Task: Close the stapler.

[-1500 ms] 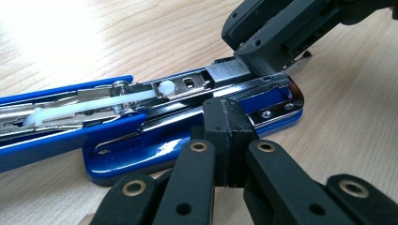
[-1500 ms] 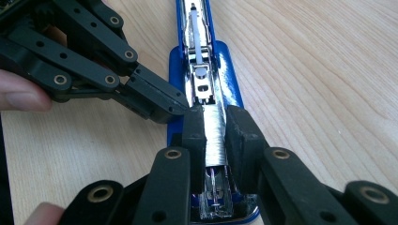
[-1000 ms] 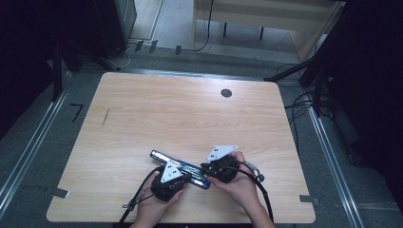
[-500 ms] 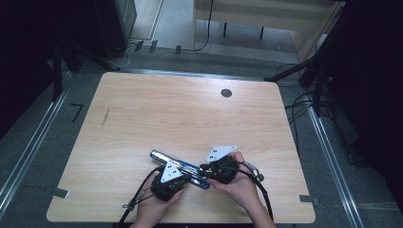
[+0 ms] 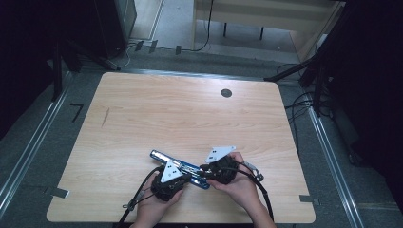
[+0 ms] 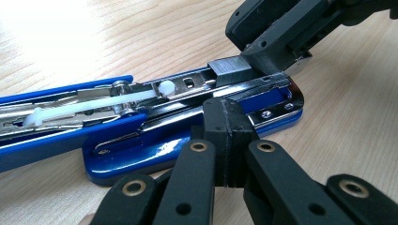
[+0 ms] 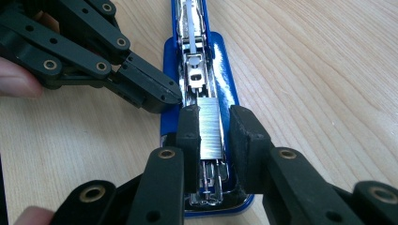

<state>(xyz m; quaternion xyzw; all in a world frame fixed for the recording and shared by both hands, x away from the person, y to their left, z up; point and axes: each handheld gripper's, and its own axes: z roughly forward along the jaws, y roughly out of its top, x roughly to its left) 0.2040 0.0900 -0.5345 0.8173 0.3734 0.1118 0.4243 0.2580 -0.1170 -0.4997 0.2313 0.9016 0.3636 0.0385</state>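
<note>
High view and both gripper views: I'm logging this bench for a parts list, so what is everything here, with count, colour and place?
stapler: one, blue and chrome, opened flat, near front edge of table
staple strip: one, silver, above the stapler's open channel
table: one, light wood
cable hole: one, dark, far side of table
left tool: one, black, shut, tips against the stapler's side
right tool: one, black, jaws either side of the staple strip
hands: two, at table's front edge

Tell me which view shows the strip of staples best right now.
The right gripper view: the staple strip sits close and sharp between the right gripper jaws, over the open blue stapler. The left gripper view shows it side-on, partly covered. In the high view it is too small to make out.
</note>
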